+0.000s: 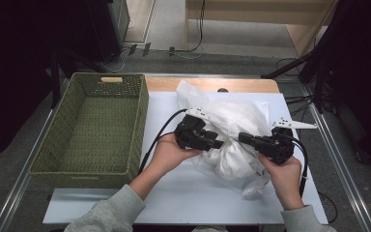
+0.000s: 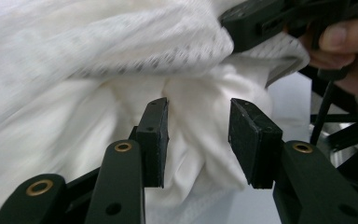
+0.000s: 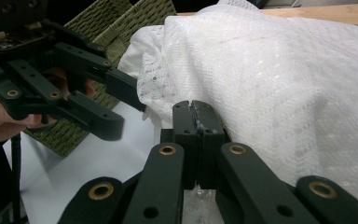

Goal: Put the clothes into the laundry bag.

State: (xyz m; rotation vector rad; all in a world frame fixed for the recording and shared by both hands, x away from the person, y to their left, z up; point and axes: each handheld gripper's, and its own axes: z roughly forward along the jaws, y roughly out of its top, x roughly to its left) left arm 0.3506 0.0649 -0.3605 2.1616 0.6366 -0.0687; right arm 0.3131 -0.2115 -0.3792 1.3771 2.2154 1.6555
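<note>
A white table (image 1: pixel 174 193) stood on a grey floor, with a green woven basket (image 1: pixel 94 125) at its left. A white mesh bag (image 1: pixel 232 121) holding white cloth lay right of the basket, mid-table. The left gripper (image 2: pixel 198 140) had its jaws apart, a fold of cloth between them. The right gripper (image 3: pixel 196 123) had its jaws pressed together on a thin edge of the bag.

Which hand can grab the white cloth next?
Probably the left. The left tool is open with white cloth between its jaws. The right tool is shut, perhaps on a thin edge, beside the cloth.
</note>
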